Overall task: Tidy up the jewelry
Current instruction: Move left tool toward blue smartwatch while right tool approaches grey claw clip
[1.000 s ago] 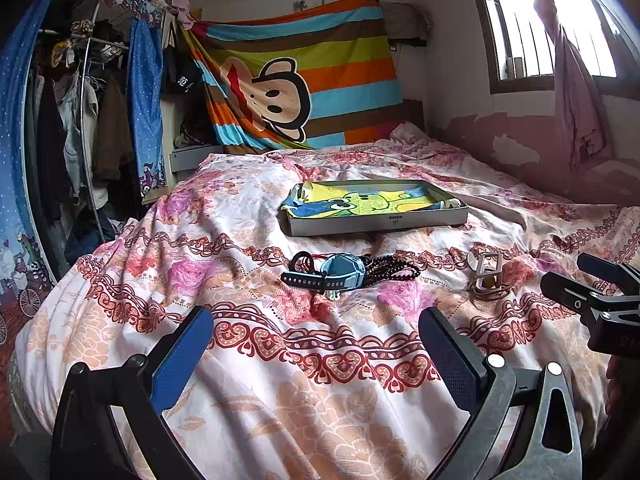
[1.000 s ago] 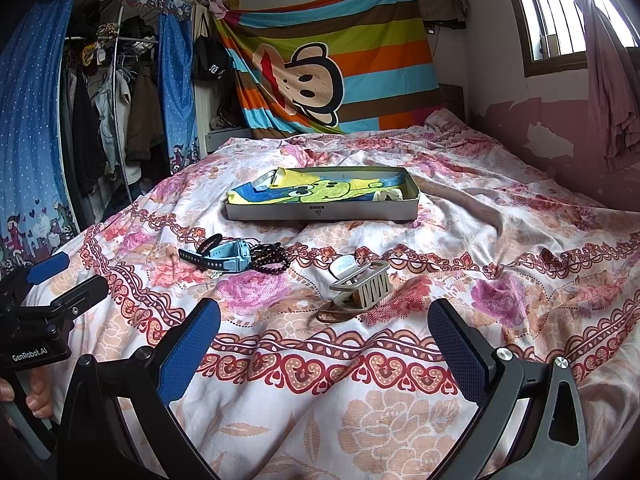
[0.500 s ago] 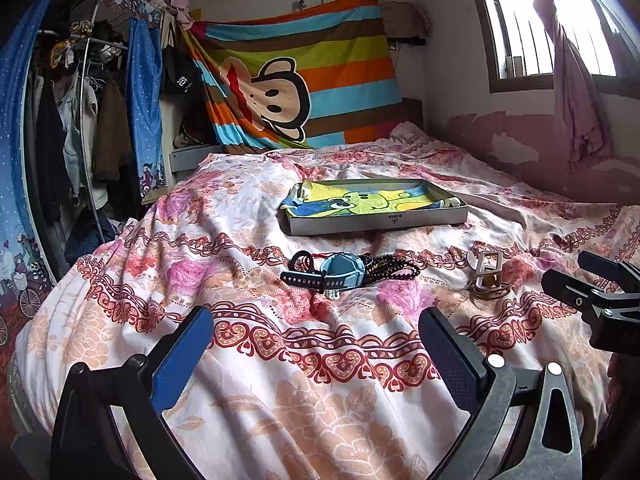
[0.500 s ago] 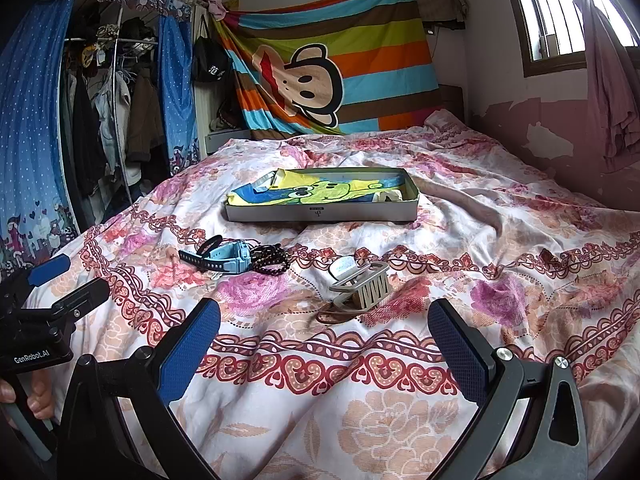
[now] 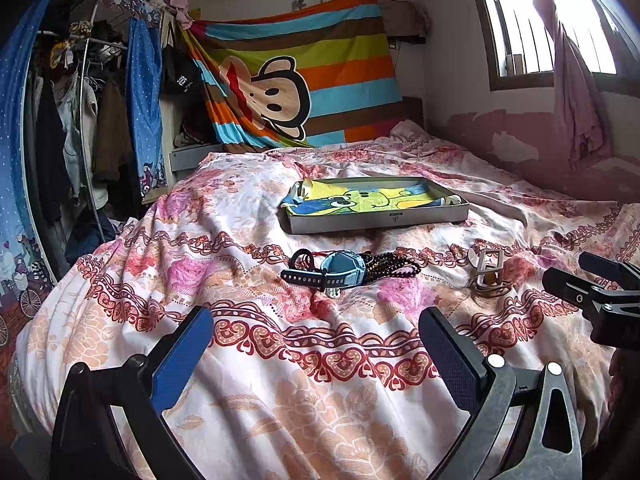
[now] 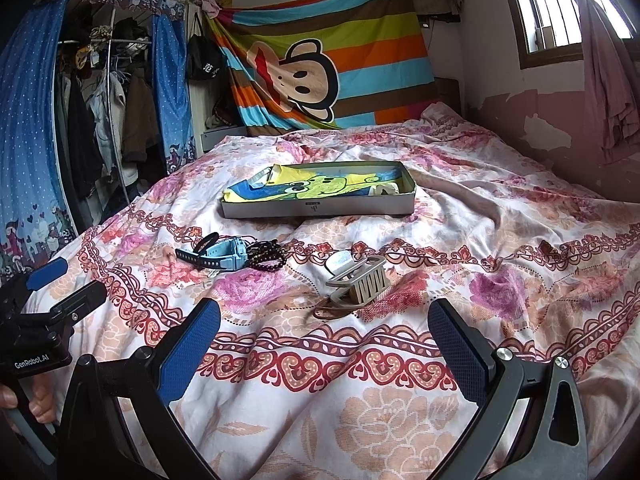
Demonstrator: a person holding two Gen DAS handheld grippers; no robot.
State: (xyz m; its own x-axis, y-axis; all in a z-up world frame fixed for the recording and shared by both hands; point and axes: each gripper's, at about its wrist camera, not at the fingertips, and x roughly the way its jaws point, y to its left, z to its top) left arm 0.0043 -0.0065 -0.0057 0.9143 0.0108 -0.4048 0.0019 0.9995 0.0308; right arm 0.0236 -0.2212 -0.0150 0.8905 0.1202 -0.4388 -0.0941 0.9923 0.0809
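A blue watch with a dark strap (image 5: 338,273) (image 6: 224,257) lies on the floral bedspread beside dark bead bracelets (image 5: 394,266) (image 6: 267,256). A beige hair clip with a brown band (image 5: 489,270) (image 6: 358,285) lies to their right. A grey tray lined with a cartoon cloth (image 5: 380,222) (image 6: 320,210) sits farther back. My left gripper (image 5: 316,354) is open and empty, short of the watch. My right gripper (image 6: 326,350) is open and empty, short of the clip.
A small white item (image 6: 384,189) lies in the tray's right end. A striped monkey blanket (image 5: 296,76) hangs on the far wall. A clothes rack with blue curtains (image 5: 80,120) stands left of the bed. A window (image 5: 540,28) is at the right.
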